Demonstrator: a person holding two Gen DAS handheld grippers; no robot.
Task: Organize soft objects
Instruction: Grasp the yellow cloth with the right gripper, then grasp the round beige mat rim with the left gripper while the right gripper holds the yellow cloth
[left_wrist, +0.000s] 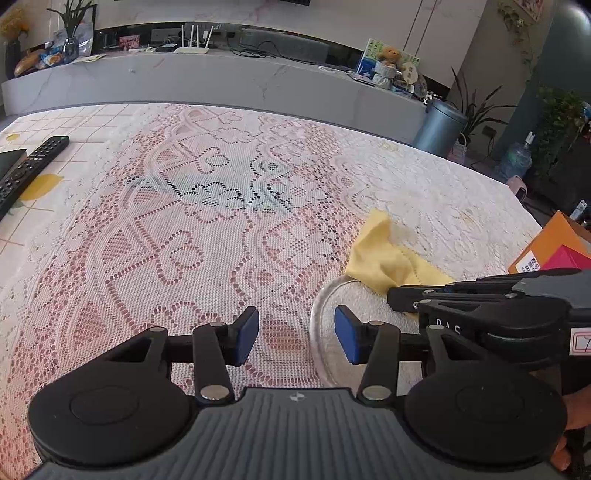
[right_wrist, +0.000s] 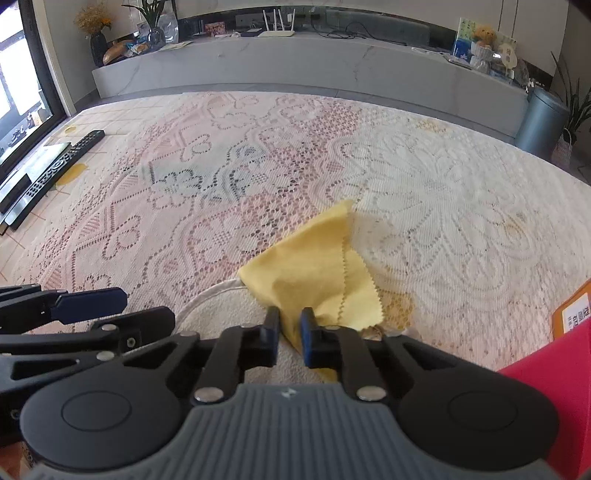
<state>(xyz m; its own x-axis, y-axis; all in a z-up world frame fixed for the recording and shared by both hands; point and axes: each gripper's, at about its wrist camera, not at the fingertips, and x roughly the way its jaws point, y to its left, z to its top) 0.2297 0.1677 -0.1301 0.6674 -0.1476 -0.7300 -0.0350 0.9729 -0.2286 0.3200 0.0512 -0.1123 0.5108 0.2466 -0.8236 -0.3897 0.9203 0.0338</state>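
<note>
Yellow cloth (right_wrist: 314, 266) lies crumpled on the lace tablecloth (right_wrist: 443, 192), its near end over the rim of a clear glass plate (left_wrist: 325, 314), at 4 o'clock in the left wrist view. Right gripper (right_wrist: 289, 332) is clamped on the cloth's near fold. Left gripper (left_wrist: 296, 334) hangs with pads apart, empty, at the plate's 9 o'clock edge. Remote control (left_wrist: 26, 173) sits at 10 o'clock.

Yellow cloth (right_wrist: 314, 269): one piece of thin soft fabric, pale yellow, with pinked zigzag edges. Loosely folded into a rough triangle, layers overlapping, one corner peaking upward. Lies right of centre in both views, its lower part over the rim of a clear glass plate (left_wrist: 325, 295) on the lace tablecloth (left_wrist: 184, 229).
</note>
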